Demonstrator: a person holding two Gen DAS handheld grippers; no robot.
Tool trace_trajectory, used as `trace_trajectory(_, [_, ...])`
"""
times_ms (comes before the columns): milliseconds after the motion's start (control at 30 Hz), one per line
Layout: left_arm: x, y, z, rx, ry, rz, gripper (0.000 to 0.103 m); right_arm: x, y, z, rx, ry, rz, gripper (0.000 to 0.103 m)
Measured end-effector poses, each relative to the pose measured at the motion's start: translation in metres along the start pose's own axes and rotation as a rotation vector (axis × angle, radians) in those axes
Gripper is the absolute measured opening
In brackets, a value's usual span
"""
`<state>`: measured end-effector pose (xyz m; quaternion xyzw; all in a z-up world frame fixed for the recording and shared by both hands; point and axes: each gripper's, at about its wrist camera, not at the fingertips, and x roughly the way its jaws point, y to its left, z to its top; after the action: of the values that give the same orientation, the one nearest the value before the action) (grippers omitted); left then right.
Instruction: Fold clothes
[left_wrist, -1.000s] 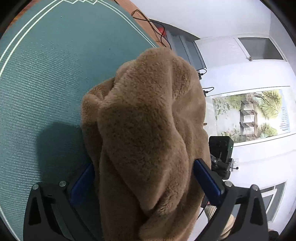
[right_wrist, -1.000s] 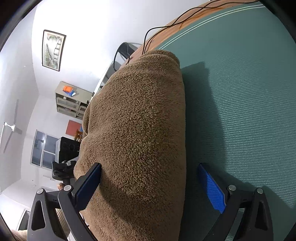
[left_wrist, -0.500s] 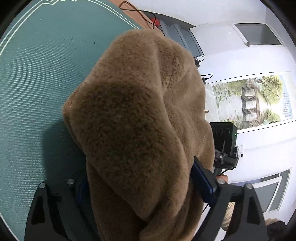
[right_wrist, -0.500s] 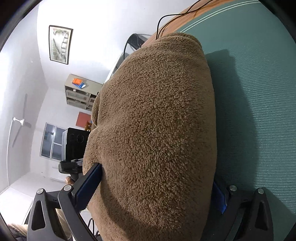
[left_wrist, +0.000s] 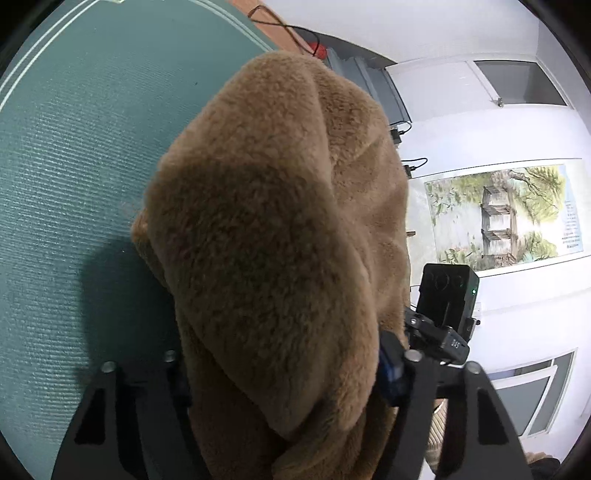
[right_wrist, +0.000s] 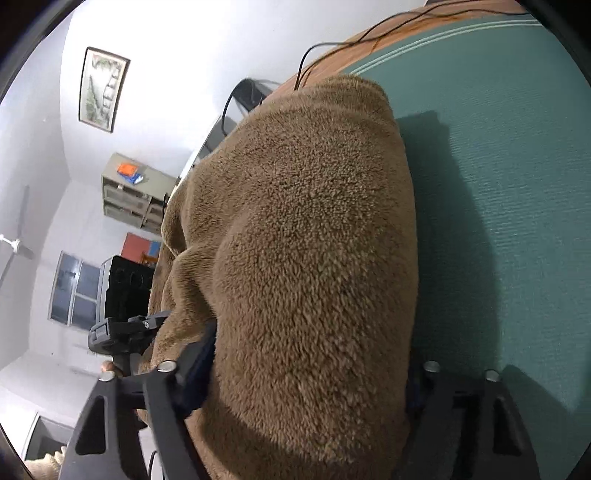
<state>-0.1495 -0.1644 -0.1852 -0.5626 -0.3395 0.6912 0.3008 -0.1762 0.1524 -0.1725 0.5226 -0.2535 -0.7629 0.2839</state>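
Note:
A thick brown fleece garment (left_wrist: 273, 229) fills the middle of the left wrist view and hangs over the green table mat (left_wrist: 66, 155). My left gripper (left_wrist: 284, 373) is shut on a bunched fold of it; the blue pads are mostly buried in the pile. In the right wrist view the same garment (right_wrist: 306, 240) bulges between the fingers, and my right gripper (right_wrist: 306, 369) is shut on it above the mat (right_wrist: 517, 147). The other gripper's body shows beside the cloth in each view.
Black and orange cables (right_wrist: 369, 33) run along the wooden table edge (right_wrist: 424, 26) beyond the mat. Off the table are a white wall with a landscape picture (left_wrist: 498, 214), a shelf unit (right_wrist: 133, 192) and a window (right_wrist: 70, 291).
Both grippers have closed from wide open onto the brown garment. The cloth has bunched up and risen closer to both cameras.

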Motion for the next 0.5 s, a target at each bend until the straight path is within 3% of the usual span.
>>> trace_trajectory(167, [-0.009,-0.020,-0.005,0.049,-0.023,0.044,0.059,-0.018,0.026,-0.007,-0.054,-0.063,-0.054,0.059])
trace_trajectory(333, [-0.016,-0.054,-0.017,0.105,-0.033,0.042,0.057,-0.056,0.049,-0.017,-0.122,-0.137,-0.100,0.059])
trace_trajectory(500, [0.014,-0.116,-0.040,0.153,-0.037,0.012,0.057,-0.110,0.054,-0.035,-0.143,-0.202,-0.109,0.059])
